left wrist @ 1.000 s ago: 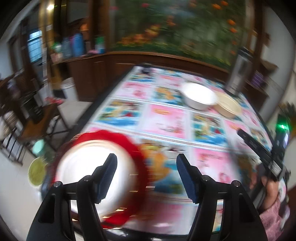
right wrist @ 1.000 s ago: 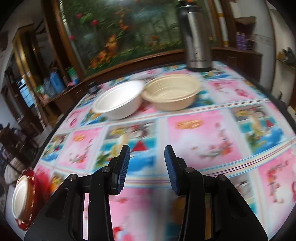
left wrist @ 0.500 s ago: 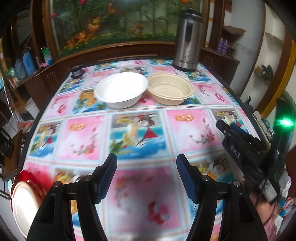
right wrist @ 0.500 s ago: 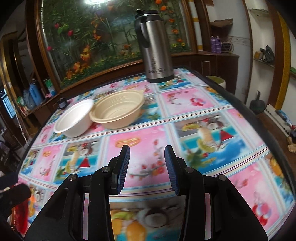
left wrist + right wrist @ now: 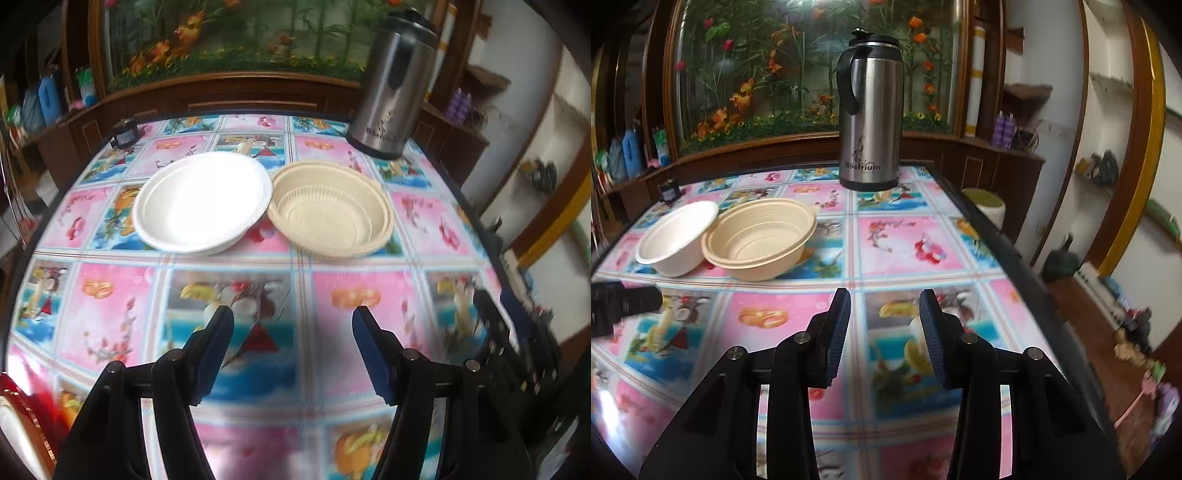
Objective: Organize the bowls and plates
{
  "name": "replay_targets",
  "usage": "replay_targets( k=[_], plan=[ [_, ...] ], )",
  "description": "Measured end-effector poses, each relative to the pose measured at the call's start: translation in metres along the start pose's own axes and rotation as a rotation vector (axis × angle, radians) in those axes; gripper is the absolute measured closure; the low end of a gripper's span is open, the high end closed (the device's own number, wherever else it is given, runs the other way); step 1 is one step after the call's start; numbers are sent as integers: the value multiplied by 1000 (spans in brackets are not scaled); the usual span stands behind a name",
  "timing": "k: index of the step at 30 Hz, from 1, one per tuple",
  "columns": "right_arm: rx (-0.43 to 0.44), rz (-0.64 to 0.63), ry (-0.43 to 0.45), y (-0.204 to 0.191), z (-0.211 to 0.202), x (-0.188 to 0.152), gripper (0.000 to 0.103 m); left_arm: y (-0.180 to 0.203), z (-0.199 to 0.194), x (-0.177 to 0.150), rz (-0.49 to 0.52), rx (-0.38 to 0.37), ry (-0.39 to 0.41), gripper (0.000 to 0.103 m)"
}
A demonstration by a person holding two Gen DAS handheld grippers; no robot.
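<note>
A white bowl and a beige ribbed bowl sit side by side on the picture-patterned table; in the right wrist view the white bowl and the beige bowl stand at the left. A red-rimmed plate shows at the lower left edge. My left gripper hangs open above the cloth, short of both bowls, with nothing between its fingers. My right gripper is open too, empty, right of the bowls. The other gripper's blurred body shows at the right edge.
A tall steel thermos jug stands at the table's far edge behind the beige bowl. A small dark jar sits at the far left corner. A wooden cabinet with a flower mural runs behind the table; the floor drops off right.
My left gripper swung from over the red-rimmed plate toward the two bowls, which now lie ahead and nearer. The right gripper's view turned right, shifting the bowls to the left. Both stayed open.
</note>
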State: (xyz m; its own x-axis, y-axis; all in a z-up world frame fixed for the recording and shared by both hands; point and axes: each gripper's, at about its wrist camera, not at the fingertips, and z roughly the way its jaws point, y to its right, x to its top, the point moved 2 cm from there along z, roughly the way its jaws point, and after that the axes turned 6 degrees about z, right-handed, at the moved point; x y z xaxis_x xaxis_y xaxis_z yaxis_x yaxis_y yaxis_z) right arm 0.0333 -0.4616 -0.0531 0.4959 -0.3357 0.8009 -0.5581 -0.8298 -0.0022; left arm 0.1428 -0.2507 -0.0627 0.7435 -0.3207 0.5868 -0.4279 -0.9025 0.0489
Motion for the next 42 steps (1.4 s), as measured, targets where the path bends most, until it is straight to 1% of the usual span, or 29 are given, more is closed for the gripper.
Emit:
replay_targets(
  k=[4,6,11,18,25,28,32,34,35,37,39,42],
  plan=[
    [-30,-37,11,0,7,5,65,-2,12,12,-64,-24,13,36],
    [-41,-55,12,-3,9,6,65,-3,17,15,-78,-29,13,36],
    [-50,-89,12,-12,18,12,65,-8,31,14,-92,-31,-12,36],
    [-104,-180,74,-34,18,22,65,-23,36,14,-126,-24,-5,36],
    [-109,-207,93,-50,26,35,65,-33,39,16,-127,-5,-21,36],
    [-104,-200,97,-56,35,47,65,-36,40,19,-126,0,-30,36],
    [-43,-111,48,-59,54,69,65,-37,39,22,-112,51,-19,36],
    [-12,-66,1,-62,66,76,65,-38,40,22,-100,86,-15,36],
    [15,-26,-37,-62,74,80,65,-38,41,22,-94,106,-12,36],
    [61,33,-93,-61,86,83,65,-39,42,22,-85,137,2,36],
    [94,67,-129,-60,94,81,65,-40,43,22,-78,164,10,36],
    [115,80,-161,-54,103,75,65,-39,46,25,-78,179,15,36]
  ],
)
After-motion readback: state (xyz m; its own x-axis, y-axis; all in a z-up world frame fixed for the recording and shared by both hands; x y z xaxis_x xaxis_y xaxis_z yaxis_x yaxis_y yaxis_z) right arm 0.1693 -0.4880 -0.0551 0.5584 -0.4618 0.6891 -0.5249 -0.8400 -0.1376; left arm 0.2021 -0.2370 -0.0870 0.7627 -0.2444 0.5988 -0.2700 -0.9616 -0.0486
